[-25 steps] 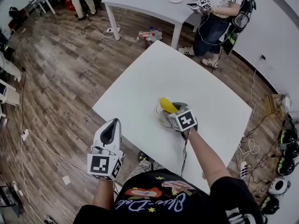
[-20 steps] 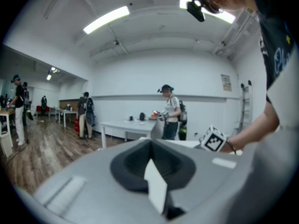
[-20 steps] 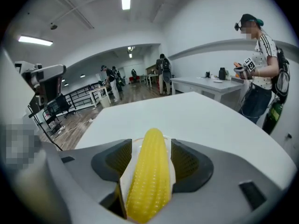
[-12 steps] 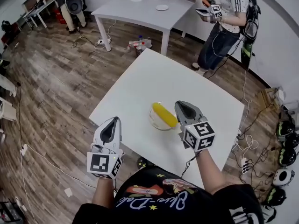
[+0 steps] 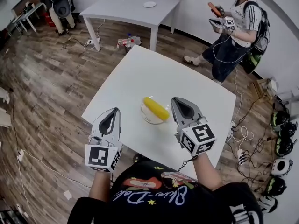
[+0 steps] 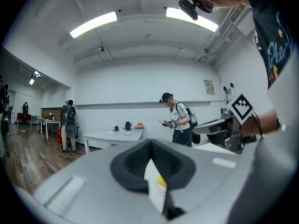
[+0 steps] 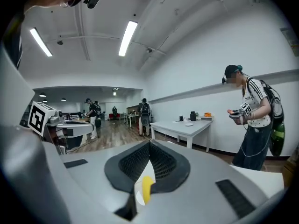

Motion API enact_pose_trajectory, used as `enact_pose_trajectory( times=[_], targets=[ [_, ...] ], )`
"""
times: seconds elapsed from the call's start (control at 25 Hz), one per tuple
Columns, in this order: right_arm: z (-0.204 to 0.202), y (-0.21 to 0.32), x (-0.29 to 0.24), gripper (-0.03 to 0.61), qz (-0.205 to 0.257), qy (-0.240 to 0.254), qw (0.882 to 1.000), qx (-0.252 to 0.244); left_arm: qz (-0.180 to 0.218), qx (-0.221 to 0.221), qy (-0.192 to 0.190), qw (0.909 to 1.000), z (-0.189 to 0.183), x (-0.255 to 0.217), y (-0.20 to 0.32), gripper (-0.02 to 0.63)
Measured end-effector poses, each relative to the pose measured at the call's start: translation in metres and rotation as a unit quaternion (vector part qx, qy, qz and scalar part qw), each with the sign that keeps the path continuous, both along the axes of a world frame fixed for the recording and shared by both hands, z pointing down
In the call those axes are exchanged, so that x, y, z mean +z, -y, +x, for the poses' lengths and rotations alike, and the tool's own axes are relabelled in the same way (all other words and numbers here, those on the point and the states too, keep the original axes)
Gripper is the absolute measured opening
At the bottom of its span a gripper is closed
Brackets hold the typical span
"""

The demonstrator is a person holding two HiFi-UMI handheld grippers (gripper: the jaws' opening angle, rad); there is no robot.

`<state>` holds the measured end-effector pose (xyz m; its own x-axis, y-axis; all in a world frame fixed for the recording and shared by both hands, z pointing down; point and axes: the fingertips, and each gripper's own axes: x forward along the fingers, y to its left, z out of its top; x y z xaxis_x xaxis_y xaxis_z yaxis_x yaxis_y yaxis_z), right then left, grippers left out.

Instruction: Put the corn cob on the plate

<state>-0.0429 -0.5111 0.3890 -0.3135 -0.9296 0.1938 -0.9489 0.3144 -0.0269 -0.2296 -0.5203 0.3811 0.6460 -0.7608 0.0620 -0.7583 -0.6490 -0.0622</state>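
The yellow corn cob (image 5: 156, 108) lies on a small clear plate (image 5: 145, 118) near the front edge of the white table (image 5: 154, 69). My right gripper (image 5: 177, 101) hovers just right of the plate, raised above the table, shut and empty. My left gripper (image 5: 115, 111) hangs off the table's front left edge, also shut with nothing in it. In the right gripper view a sliver of corn cob (image 7: 147, 189) shows below the closed jaws; the left gripper view shows a smaller yellow bit of the corn cob (image 6: 161, 182) the same way.
A person (image 5: 233, 36) stands at the far right holding grippers. A second white table (image 5: 131, 8) with small items stands at the back. Cables and helmets (image 5: 281, 143) lie on the wooden floor to the right.
My right gripper has let go of the corn cob, risen off the plate and shut, drawing back toward me. The cob stays on the plate. My left gripper rose a little.
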Motion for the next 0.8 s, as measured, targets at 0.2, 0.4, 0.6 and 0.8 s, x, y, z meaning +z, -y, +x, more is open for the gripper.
enact_pose_trajectory(
  times=[0.2, 0.4, 0.6, 0.8],
  targets=[
    [0.003, -0.005, 0.000, 0.014, -0.003, 0.006, 1.000, 0.008, 0.007, 0.009, 0.003, 0.9999, 0.003, -0.004, -0.001, -0.002],
    [0.003, -0.005, -0.001, 0.014, -0.004, 0.013, 1.000, 0.012, 0.006, 0.011, 0.006, 0.9999, 0.003, -0.005, 0.001, -0.002],
    [0.007, -0.007, 0.000, 0.014, -0.002, 0.014, 1.000, 0.016, 0.003, 0.011, 0.000, 0.9999, 0.006, -0.004, 0.002, -0.002],
    [0.012, -0.007, 0.005, 0.014, -0.007, 0.017, 1.000, 0.017, 0.001, 0.008, 0.004, 1.0000, 0.010, -0.003, 0.003, -0.002]
  ],
)
